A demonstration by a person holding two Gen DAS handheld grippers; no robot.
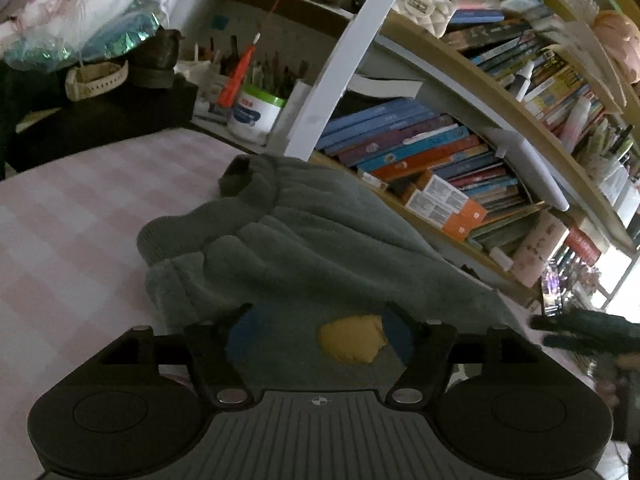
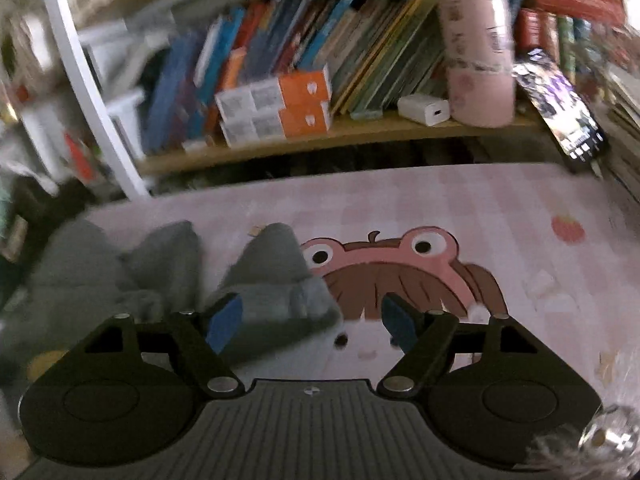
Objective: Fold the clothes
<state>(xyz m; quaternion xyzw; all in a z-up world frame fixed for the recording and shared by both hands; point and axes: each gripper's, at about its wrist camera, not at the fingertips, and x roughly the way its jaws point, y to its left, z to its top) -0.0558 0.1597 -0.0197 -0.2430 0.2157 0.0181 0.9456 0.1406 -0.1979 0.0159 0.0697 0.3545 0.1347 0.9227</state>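
Lying bunched on the pink checked cloth below the bookshelf, the grey fleece garment is judged soft, light and floppy; its ribbed cuffs are best gripped. The left gripper is spread wide over it, and the right gripper is likewise parted, a fold between its fingers.

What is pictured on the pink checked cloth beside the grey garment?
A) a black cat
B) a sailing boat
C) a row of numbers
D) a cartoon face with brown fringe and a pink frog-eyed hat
D: in the right wrist view the pink checked cloth shows a cartoon face with brown fringe under a pink hat with two round eyes, right of the grey garment.
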